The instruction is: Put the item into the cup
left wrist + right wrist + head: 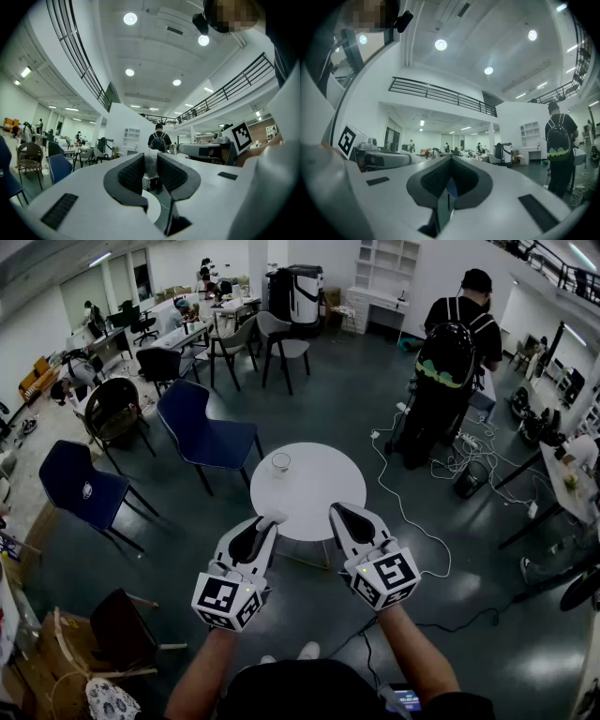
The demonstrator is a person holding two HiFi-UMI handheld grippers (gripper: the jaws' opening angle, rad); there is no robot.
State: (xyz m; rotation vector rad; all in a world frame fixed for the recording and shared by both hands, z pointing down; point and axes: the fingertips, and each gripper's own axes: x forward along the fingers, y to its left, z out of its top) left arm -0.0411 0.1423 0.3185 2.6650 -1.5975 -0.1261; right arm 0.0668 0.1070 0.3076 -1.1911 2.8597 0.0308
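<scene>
A clear glass cup stands upright on the left part of the round white table. In the head view my left gripper hovers level at the table's near edge, just short of the cup, with a small whitish item at its tip. The left gripper view shows the two dark pads shut on that soft-looking whitish item. My right gripper hangs beside it over the near edge. Its jaws meet at the tips and hold nothing.
Two blue chairs stand left of the table. A person with a backpack stands at the back right near cables that trail across the floor. A dark chair and cardboard sit at the lower left.
</scene>
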